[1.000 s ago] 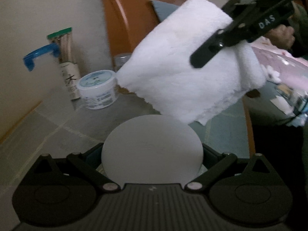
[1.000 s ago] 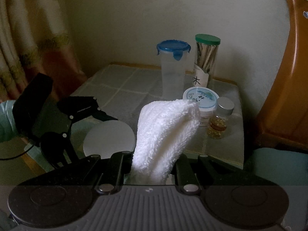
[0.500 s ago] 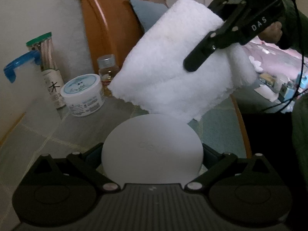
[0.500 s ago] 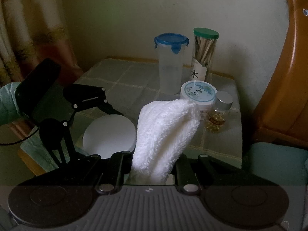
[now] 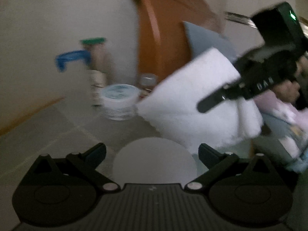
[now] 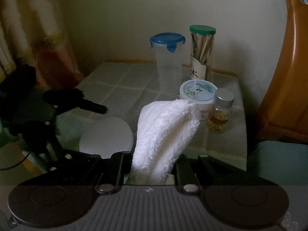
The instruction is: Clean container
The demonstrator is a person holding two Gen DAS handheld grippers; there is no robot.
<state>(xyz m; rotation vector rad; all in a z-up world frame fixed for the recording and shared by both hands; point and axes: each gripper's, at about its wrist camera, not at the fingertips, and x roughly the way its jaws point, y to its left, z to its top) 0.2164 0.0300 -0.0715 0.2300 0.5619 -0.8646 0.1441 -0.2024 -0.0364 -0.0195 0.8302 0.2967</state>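
Four lidded vessels stand on the bench (image 6: 123,88) near the wall: one clear tumbler with a blue clip lid (image 6: 168,61), one tall tube with a green cap (image 6: 201,50) (full of thin wooden sticks, too many to count), one squat white tub (image 6: 198,96) and one small glass bottle with a silver cap (image 6: 221,111). One white folded cloth (image 6: 165,132). One pale round disc (image 6: 106,134). Two sets of tongs: the left (image 5: 152,152) and the right (image 6: 152,165).

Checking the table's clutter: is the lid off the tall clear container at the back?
No, the blue clip lid sits closed on the tall clear container.
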